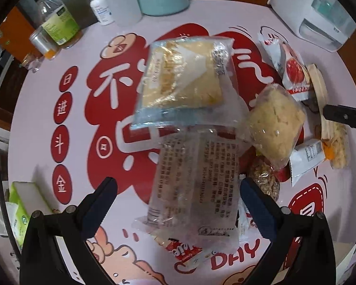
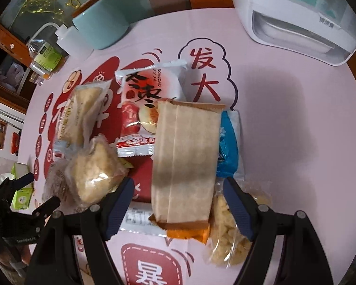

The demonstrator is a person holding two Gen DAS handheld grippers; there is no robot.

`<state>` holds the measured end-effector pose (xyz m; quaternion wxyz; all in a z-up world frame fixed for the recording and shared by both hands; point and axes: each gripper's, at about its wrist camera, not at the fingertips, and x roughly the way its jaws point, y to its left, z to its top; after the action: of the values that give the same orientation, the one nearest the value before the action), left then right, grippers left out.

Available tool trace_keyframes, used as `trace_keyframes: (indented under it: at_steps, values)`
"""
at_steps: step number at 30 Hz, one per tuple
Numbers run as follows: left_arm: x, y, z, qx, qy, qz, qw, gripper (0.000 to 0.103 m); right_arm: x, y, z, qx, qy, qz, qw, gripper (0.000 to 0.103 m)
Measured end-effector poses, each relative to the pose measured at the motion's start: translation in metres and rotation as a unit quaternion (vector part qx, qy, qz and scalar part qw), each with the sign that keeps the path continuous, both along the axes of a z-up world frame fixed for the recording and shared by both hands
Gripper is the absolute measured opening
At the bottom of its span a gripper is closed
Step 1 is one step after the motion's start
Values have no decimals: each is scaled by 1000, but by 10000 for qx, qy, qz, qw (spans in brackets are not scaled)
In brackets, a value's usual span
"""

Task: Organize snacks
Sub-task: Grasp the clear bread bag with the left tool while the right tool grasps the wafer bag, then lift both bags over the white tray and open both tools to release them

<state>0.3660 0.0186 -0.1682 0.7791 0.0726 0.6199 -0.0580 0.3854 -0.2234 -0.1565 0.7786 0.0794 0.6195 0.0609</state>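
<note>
Both grippers are hanging nose-down over the snack pile with jaws spread wide and nothing pinched in either one; the left gripper (image 1: 178, 190) is straddling a clear pack (image 1: 192, 185) with printed text on it, pads not touching it as far as I can tell, and the right gripper (image 2: 178, 199) is framing a tan pack (image 2: 185, 161) with an orange end, again with gaps on both sides. Going outward on the left side, a cake pack (image 1: 180, 76) is sitting just past the clear one and overlapping its far end, a lumpy bun (image 1: 275, 123) is lying off to the right, a red-and-white pack (image 1: 287, 68) beyond that, all on the pink mat (image 1: 35, 118). On the right side a blue pack (image 2: 230, 142) is tucked against the tan one, a puffed-snack bag (image 2: 227, 232) is lying under the right jaw, and bottles plus a white machine (image 2: 296, 19) are standing at the far edge. Handling-wise I'm guessing all of this is light, crinkly and slippery film with soft, crushable stuff inside, so I'd be grabbing across the narrow width mid-pack, gently. The tan one is looking flatter and stiffer, so its middle seems safest, while the sealed end flaps would probably be sliding out
</note>
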Motion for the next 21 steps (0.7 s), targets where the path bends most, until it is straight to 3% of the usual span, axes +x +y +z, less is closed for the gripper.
trace_keyframes:
  at_steps: [9, 10, 13, 17, 19, 20, 21]
  values:
    - [3, -2, -18, -79, 195, -4, 9998, 103, 6, 8, -14, -254, -78, 74, 9996, 77]
    - [4, -2, -20, -70, 209, 15, 9998, 103, 6, 9, -14, -262, -90, 84, 9996, 76]
    - [6, 0, -26, -135, 271, 63, 9995, 103, 7, 16, -17, -306, -89, 119, 9994, 58]
    - [11, 3, -37, -245, 399, 165, 9988, 103, 3, 17, -15, -397, -239, 95, 9989, 55]
    - [12, 9, -42, -427, 452, 276, 9977, 99, 0, 18, -13, -335, -325, 93, 9989, 54]
    - [13, 12, -45, -594, 492, 351, 9964, 87, -3, 17, -10, -258, -375, 90, 9989, 54]
    - [13, 16, -45, -746, 488, 441, 9950, 82, -4, 17, -8, -237, -404, 94, 9989, 54]
